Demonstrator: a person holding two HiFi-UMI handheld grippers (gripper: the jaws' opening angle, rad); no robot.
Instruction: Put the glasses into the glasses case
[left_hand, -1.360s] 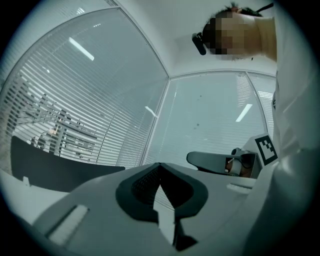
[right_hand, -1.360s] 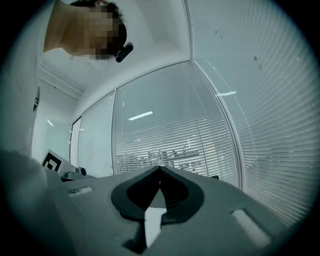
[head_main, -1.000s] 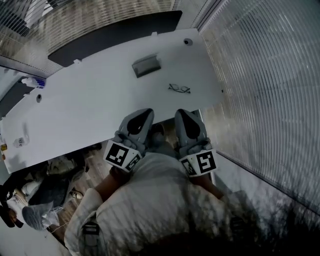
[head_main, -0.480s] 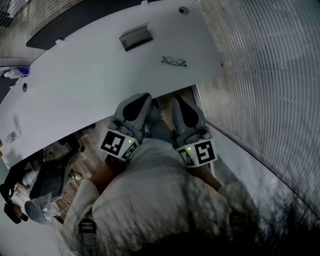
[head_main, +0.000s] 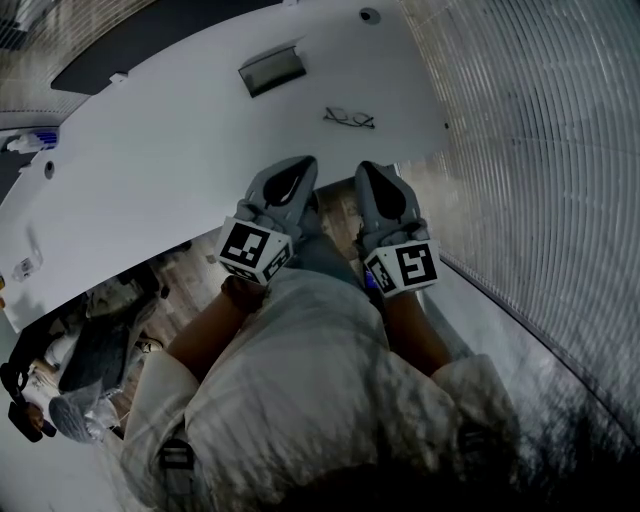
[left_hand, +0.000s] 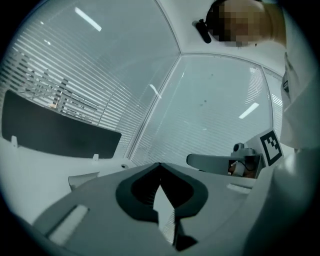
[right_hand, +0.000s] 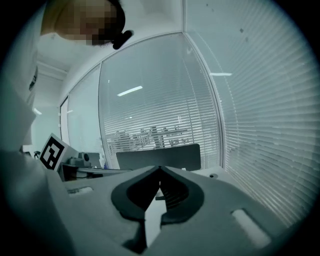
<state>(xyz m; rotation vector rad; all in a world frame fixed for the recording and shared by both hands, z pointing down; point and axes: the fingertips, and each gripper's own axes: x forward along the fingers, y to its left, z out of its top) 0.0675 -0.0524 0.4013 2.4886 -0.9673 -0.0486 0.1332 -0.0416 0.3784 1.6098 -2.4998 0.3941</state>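
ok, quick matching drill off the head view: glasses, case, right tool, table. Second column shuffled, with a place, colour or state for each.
Column one:
1. glasses
2. glasses case
3. right tool
4. table

Column two:
A. white, bears both task items
B. shut, empty, by the table's near edge
C. grey, farther back on the table
D. thin dark frame, lying nearer the blinds

Pairs: 1-D, 2-C, 3-B, 4-A.
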